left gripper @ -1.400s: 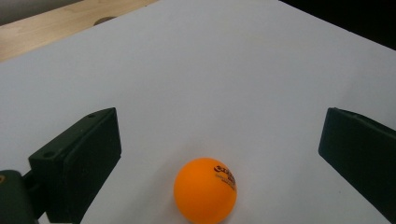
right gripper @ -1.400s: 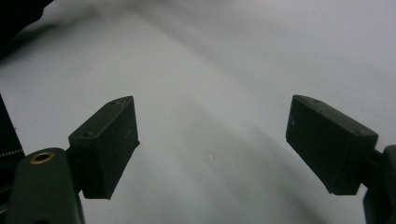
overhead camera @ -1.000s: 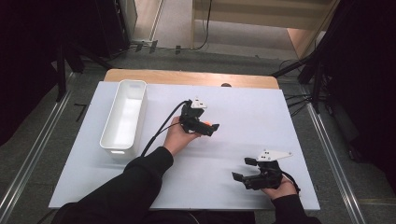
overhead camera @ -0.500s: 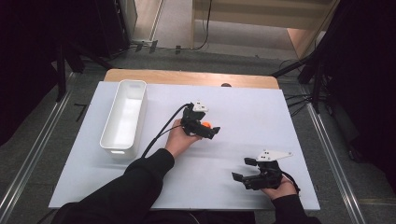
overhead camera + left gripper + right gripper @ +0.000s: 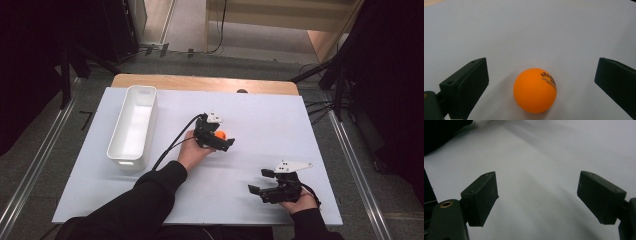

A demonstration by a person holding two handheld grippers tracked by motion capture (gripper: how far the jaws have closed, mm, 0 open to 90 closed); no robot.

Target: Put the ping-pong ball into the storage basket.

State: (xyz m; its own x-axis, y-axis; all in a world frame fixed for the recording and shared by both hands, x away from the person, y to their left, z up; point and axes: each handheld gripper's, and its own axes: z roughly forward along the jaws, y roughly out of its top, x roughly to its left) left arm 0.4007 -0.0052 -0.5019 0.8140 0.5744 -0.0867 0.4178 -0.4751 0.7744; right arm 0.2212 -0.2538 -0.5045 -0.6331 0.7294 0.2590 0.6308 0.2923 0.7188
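A person sits at a white desk (image 5: 260, 120) with a pair of tongs in each hand. The left tongs (image 5: 223, 140) are near the middle of the desk, and an orange ball (image 5: 221, 135) shows right at them. In the left gripper view the ball (image 5: 535, 90) rests on the desk between the two black jaws, which stand wide apart with a clear gap on each side, so nothing is gripped. The ball has small dark print on its upper right.

The right tongs (image 5: 261, 182) are near the front right of the desk, well apart from the ball. In the right gripper view their jaws are spread wide over bare desk and hold nothing.

A long white bin (image 5: 123, 150) stands at the left side of the desk, well apart from both tongs.
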